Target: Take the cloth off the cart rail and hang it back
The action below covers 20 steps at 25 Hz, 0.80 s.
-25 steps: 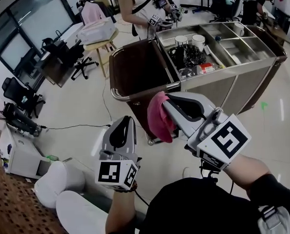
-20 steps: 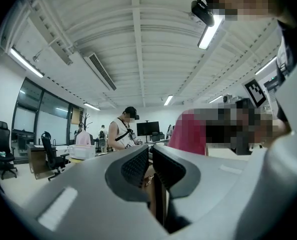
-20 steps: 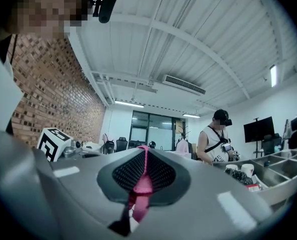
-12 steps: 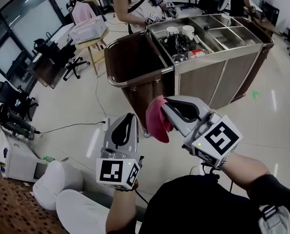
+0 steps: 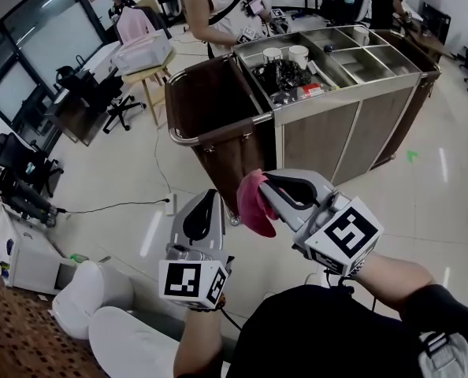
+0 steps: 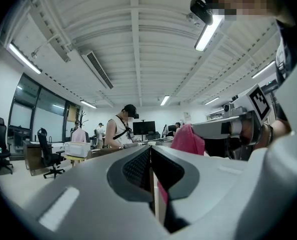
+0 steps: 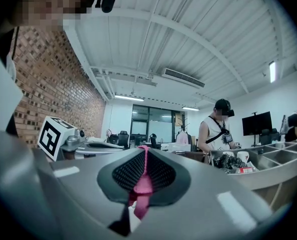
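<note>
The right gripper (image 5: 261, 186) has its jaws clamped on the pink cloth (image 5: 252, 207). A thin fold is pinched between the pads, and the rest hangs bunched below the tips. The cloth is in the air, off the rail (image 5: 188, 142), on the near side of the cart (image 5: 328, 132) and lower in the head view than the rail's curved end. It touches nothing but the jaws.

The left gripper (image 5: 208, 197) sits just beside the right one, on its left, pointing toward the cart. Its jaws are together with nothing between them, and the cloth shows only beyond them.

Two white cups (image 5: 286, 53) stand in the cart's steel top. A person (image 5: 218, 6) stands at the cart's far side.
</note>
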Each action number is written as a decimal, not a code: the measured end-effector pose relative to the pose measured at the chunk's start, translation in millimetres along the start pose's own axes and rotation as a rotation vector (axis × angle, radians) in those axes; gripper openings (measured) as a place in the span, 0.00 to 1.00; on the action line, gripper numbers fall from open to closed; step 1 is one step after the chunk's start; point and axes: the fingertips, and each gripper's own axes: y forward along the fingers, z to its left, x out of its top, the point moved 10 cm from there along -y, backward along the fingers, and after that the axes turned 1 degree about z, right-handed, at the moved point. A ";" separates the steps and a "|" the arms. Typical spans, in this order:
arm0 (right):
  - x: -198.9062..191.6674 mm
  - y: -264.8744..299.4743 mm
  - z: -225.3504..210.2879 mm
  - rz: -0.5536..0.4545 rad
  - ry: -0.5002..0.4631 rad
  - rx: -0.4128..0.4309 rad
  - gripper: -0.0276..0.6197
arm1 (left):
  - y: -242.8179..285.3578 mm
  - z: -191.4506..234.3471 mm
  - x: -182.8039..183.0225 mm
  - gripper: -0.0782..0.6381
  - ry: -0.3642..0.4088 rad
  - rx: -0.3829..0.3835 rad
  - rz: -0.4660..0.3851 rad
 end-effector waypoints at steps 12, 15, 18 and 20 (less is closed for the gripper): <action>-5.9 -15.8 -21.9 -0.118 -0.149 0.012 0.06 | 8.2 -18.6 -5.5 0.12 0.002 -0.007 -0.006; -2.6 -20.5 -17.8 -0.047 -0.047 -0.011 0.06 | 13.7 -20.4 -3.9 0.12 0.002 -0.020 -0.004; 2.2 -19.2 -14.6 -0.040 -0.047 -0.039 0.06 | 15.7 -17.0 0.5 0.12 0.001 -0.045 -0.005; 0.3 -18.7 -20.7 -0.096 -0.139 -0.055 0.06 | 17.8 -17.5 -1.6 0.12 0.000 -0.066 -0.009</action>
